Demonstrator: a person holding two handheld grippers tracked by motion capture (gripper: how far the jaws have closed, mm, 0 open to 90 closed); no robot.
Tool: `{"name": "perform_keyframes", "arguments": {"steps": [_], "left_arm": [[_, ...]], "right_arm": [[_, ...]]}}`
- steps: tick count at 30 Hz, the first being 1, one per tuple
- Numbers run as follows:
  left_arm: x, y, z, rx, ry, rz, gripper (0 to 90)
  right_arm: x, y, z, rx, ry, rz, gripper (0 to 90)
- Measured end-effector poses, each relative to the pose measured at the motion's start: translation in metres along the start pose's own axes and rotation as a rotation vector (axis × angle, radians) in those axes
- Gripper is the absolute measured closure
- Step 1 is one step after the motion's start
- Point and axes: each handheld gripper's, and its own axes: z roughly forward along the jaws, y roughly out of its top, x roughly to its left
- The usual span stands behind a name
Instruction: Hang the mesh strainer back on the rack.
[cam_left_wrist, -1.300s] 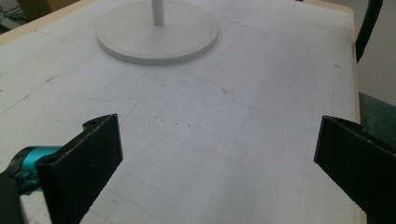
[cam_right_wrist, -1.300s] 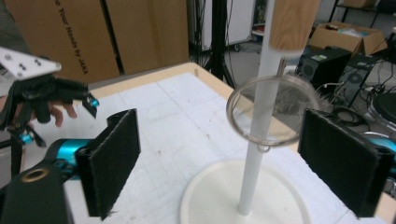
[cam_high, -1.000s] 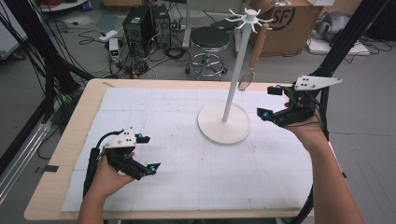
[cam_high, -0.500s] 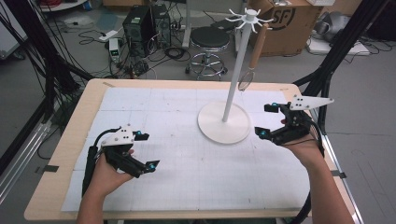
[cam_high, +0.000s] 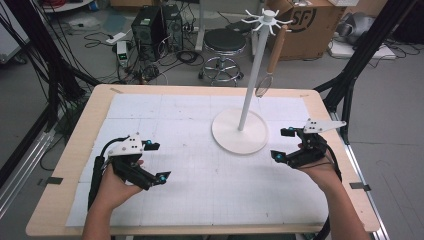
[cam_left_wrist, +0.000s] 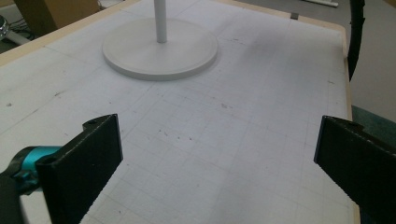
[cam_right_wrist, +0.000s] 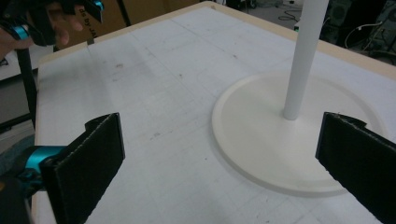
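The left gripper (cam_high: 152, 161) hovered over the gridded white mat (cam_high: 165, 120) near the table's (cam_high: 80, 135) front-left edge, jaws spread wide and empty, bare mat ahead of it. The white stand (cam_high: 239, 131) stood upright right of centre, its pole vertical, a wooden-handled utensil (cam_high: 272, 60) hanging straight down from a hook. The right gripper (cam_high: 283, 144) stood just right of the stand's base, likewise wide and empty, close to the table's right edge.

Wooden table (cam_high: 75, 150) bears white gridded mat (cam_high: 200, 165), seemingly paper, under white stand (cam_high: 239, 131).
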Motion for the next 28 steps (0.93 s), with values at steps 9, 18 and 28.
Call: {"name": "perform_keyframes", "arguments": {"steps": [9, 18, 28], "left_arm": [[-0.0005, -0.0012, -0.0037, -0.011, 0.002, -0.002, 1.6], [-0.0005, -0.0014, -0.0032, -0.006, 0.001, -0.001, 1.6], [0.0003, -0.0016, -0.0028, -0.005, 0.005, -0.008, 1.7]], "right_arm": [[0.0035, -0.0023, 0.0039, 0.021, -0.007, -0.001, 0.3], [0.0035, -0.0026, 0.0069, 0.033, -0.012, -0.004, 0.3], [0.0033, -0.0025, 0.0066, 0.030, -0.013, 0.000, 0.3]]}}
